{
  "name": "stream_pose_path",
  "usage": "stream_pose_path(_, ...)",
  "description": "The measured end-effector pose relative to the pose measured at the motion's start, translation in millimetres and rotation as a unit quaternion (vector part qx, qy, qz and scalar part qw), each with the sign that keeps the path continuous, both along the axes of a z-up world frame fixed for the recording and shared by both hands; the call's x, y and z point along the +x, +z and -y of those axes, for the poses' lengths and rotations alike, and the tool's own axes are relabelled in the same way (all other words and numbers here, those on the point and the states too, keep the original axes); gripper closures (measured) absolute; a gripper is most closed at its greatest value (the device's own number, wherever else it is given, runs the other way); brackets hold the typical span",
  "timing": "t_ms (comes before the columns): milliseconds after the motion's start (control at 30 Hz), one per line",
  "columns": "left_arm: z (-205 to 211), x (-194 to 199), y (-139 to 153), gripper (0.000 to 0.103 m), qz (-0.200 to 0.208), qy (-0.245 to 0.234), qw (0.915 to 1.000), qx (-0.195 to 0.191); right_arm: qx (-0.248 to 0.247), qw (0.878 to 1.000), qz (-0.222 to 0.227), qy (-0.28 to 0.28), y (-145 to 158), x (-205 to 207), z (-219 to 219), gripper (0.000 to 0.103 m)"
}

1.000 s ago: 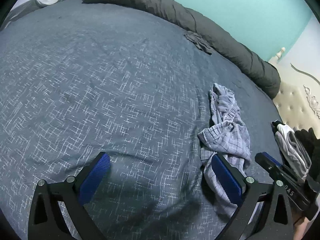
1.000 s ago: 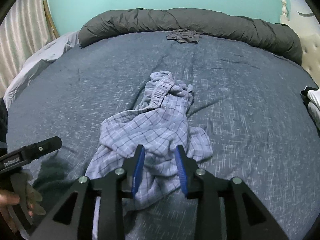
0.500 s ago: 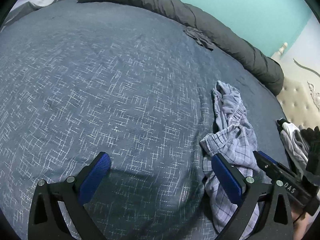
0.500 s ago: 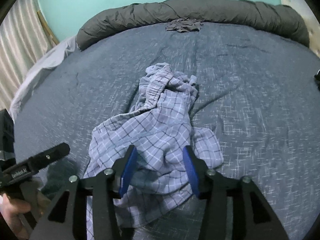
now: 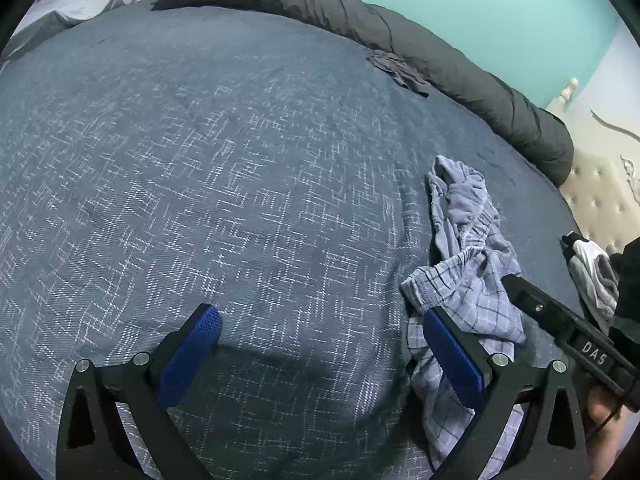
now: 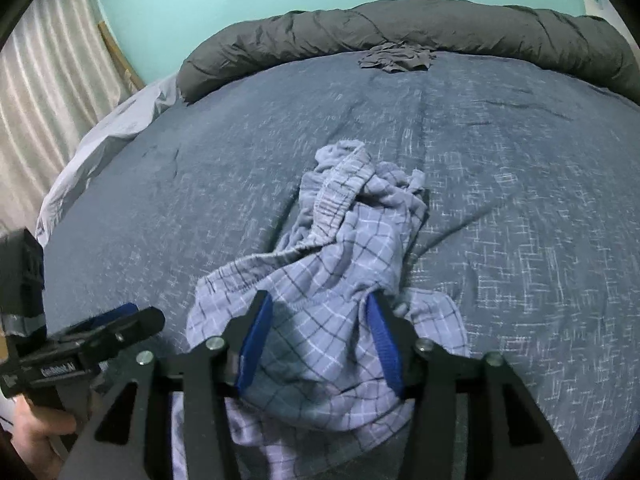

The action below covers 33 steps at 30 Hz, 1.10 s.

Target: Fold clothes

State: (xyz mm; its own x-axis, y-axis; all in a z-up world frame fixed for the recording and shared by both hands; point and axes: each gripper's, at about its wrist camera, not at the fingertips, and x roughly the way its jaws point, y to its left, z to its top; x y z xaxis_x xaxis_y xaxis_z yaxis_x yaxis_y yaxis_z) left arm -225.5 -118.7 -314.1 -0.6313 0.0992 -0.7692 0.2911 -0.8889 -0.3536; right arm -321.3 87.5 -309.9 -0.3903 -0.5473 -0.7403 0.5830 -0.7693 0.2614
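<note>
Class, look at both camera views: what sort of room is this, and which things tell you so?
Most likely a bedroom: a wide bed with a blue patterned cover, a rolled grey duvet along its far edge, and a tufted headboard.

Blue bed cover (image 6: 520, 184), crumpled plaid shorts (image 6: 344, 248) mid, grey duvet roll (image 6: 400, 28) + dark garment (image 6: 396, 58) at far edge

The room I work in is dim, lit softly and evenly from overhead, with a cool bluish cast. My left tongs (image 5: 322, 354) throw a broad soft shadow on the bed (image 5: 240, 184) just beneath them. Both fisheye views bend hard toward the edges, with black corners around the picture. The weave of the bedcover smears with slight motion blur, most in the right view. I see no glare.
</note>
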Motion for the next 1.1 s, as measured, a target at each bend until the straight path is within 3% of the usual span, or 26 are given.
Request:
stream_pose_path(100,-3.2,-1.3,0.5,0.0,-0.001,-0.003,1.0,-0.002,0.003,1.0,-0.004,-0.002,-1.6,-1.3,-3.0,0.086)
stream_pose_path(367,-4.6,-3.0,-1.3,0.0,0.002,-0.003,1.0,-0.005,0.005,1.0,-0.02,0.002,-0.7,-2.3,-2.7,0.101)
stream_pose_path(800,-0.7,0.8,1.5,0.0,0.001,-0.002,1.0,-0.009,-0.008,0.998,-0.036,-0.049,10.1,-14.5,-34.9,0.102)
stream_pose_path(1100,-2.7,-0.7,0.1,0.0,0.001,0.002,1.0,-0.008,0.022,0.987,-0.026,-0.159,4.0,-40.2,-85.7,0.102)
